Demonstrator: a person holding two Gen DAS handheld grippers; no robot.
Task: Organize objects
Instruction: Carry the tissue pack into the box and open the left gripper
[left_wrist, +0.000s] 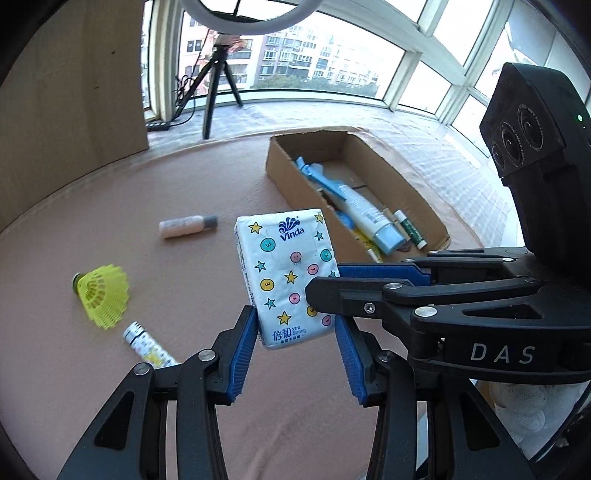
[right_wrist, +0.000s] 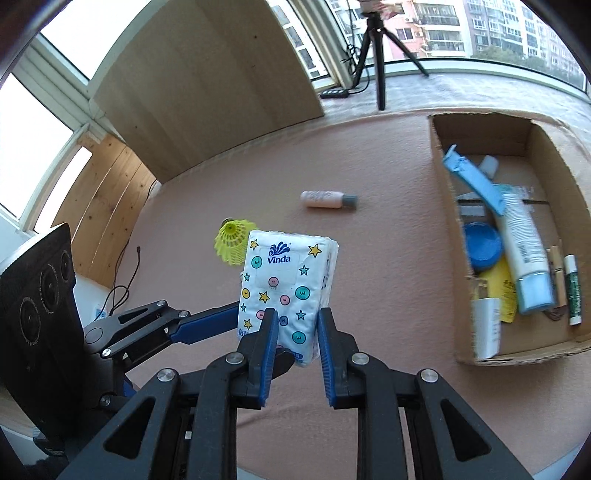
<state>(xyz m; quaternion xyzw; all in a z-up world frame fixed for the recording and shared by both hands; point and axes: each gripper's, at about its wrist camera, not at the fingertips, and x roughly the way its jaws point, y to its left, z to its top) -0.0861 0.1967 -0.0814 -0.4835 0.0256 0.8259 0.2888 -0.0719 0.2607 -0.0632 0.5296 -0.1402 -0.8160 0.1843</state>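
A white Vinda tissue pack (left_wrist: 284, 269) with coloured dots and stars hangs above the pink table cloth (left_wrist: 147, 398), held by both grippers. My left gripper (left_wrist: 297, 325) is shut on its lower end, blue pads pressing its two long sides. My right gripper (left_wrist: 328, 284) comes in from the right and clamps the pack's flat faces. In the right wrist view, the right gripper (right_wrist: 297, 317) pinches the pack (right_wrist: 284, 273) at its lower edge, and a finger (right_wrist: 207, 321) of the left gripper reaches it from the left. An open cardboard box (left_wrist: 291, 177) lies beyond, to the right.
The box (right_wrist: 517, 356) holds a white tube (right_wrist: 521, 240), a blue lid (right_wrist: 482, 247), a green stick (right_wrist: 572, 291) and other items. On the cloth lie a yellow shuttlecock (left_wrist: 101, 295), a pink bottle (left_wrist: 184, 226) and a small printed tube (left_wrist: 147, 345). A tripod (left_wrist: 218, 85) and wooden board (left_wrist: 74, 92) stand behind.
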